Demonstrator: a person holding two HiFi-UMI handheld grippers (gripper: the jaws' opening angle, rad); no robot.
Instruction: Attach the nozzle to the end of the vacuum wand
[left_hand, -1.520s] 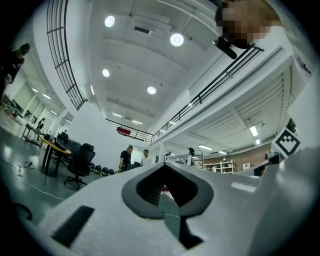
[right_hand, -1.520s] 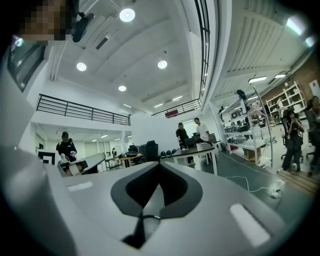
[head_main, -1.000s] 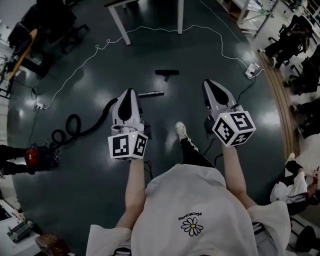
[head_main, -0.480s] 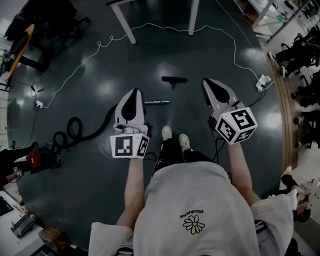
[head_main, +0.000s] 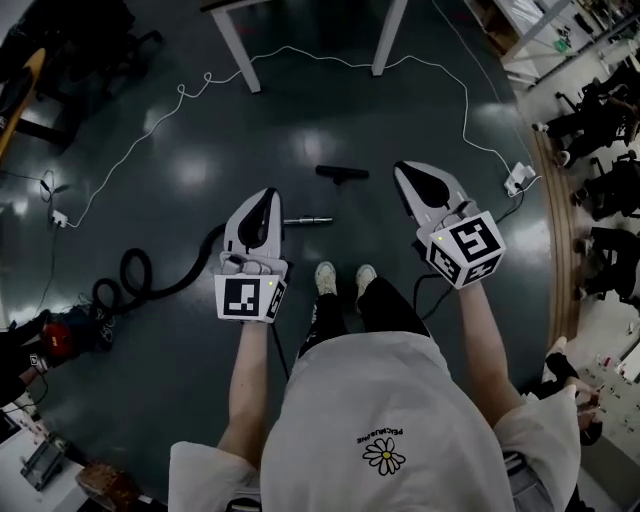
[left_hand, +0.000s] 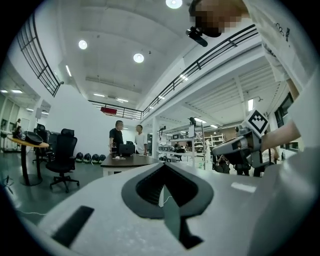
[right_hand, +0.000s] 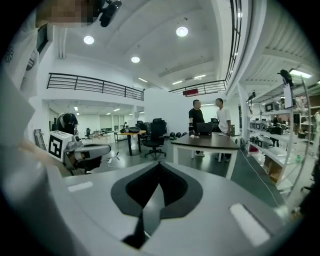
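On the dark floor, in the head view, lies the black nozzle (head_main: 341, 173), and just nearer to me the silver end of the vacuum wand (head_main: 309, 220). Its black hose (head_main: 150, 275) curls left to a red vacuum (head_main: 55, 338). My left gripper (head_main: 268, 193) is held level above the floor, left of the wand's end, shut and empty. My right gripper (head_main: 403, 170) hovers right of the nozzle, also shut with nothing in it. Neither touches the nozzle or the wand. The left gripper view shows shut jaws and the right gripper (left_hand: 246, 145); the right gripper view shows the left gripper (right_hand: 75, 151).
My shoes (head_main: 343, 277) stand just behind the wand. White table legs (head_main: 232, 48) rise at the far side, and a white cable (head_main: 455, 75) runs to a power strip (head_main: 518, 178). Two people stand at a desk (right_hand: 207, 142); office chairs (left_hand: 62, 160) are around.
I have walked forward: the nozzle and wand sit nearer in the head view. Both grippers came along, still shut. My feet now stand side by side.
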